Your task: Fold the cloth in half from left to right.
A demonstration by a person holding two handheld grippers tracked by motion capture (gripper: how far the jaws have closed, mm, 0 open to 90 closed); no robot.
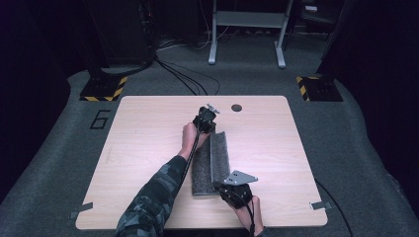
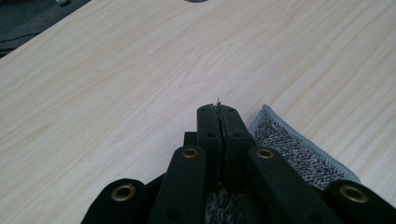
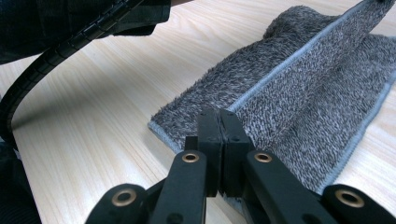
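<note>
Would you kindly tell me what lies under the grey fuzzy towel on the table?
The grey fuzzy towel lies partly folded on the light wooden table, bare wood around it. One edge is lifted over its lower layer. Anything beneath that layer is covered.

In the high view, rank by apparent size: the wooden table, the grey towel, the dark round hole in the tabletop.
1. Light wooden table, largest by far.
2. Grey fuzzy towel with pale edging, folded lengthwise.
3. Dark round hole in the tabletop, smallest.
</note>
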